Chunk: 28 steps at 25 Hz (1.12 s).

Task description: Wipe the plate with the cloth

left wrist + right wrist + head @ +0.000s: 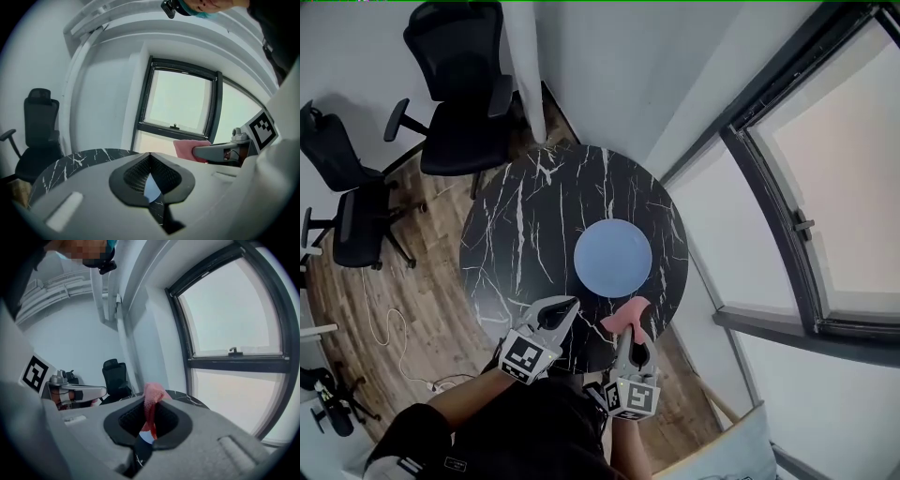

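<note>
Two grippers hover over the near edge of the round black marble table as I watch. My left gripper is clenched on nothing. My right gripper grasps the pink cloth (bunched above the jaws), just short of the pale blue plate, which lies flat on the table.

Head cam overhead; gripper cams near-level; all share table.
</note>
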Each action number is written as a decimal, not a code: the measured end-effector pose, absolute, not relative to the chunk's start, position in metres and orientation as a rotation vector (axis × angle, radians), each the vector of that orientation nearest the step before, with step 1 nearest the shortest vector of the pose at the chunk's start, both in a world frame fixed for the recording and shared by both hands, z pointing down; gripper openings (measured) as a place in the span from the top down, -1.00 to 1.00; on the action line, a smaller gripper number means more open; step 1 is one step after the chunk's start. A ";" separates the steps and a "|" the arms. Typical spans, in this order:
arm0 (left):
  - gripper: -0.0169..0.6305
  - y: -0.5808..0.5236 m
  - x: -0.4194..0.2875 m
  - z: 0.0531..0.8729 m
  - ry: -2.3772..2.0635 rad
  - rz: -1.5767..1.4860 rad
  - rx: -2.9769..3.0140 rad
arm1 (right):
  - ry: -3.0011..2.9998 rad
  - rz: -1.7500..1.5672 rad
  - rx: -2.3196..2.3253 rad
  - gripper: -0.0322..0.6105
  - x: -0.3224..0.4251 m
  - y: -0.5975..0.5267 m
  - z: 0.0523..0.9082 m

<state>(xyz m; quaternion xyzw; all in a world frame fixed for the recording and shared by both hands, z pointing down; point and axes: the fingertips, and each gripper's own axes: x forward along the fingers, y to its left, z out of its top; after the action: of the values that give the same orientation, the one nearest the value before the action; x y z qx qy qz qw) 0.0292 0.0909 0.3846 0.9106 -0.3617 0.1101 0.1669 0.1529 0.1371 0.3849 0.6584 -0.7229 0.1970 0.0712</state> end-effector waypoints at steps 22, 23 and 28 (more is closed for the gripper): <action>0.92 0.019 0.017 0.523 -1.000 0.504 2.377 | -1.936 0.744 1.986 0.84 0.171 0.075 0.490; 0.89 0.018 0.017 0.530 -0.993 0.516 2.365 | -1.921 0.754 1.990 0.84 0.173 0.074 0.496; 0.82 0.013 0.014 0.563 -0.992 0.540 2.272 | -1.853 0.795 1.994 0.84 0.180 0.071 0.525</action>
<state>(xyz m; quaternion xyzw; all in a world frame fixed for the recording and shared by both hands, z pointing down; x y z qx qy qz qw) 0.0138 0.0132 0.5633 0.8549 -0.3734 0.2031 0.2976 0.1803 0.0711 0.5252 0.6948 -0.6460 0.2771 0.1524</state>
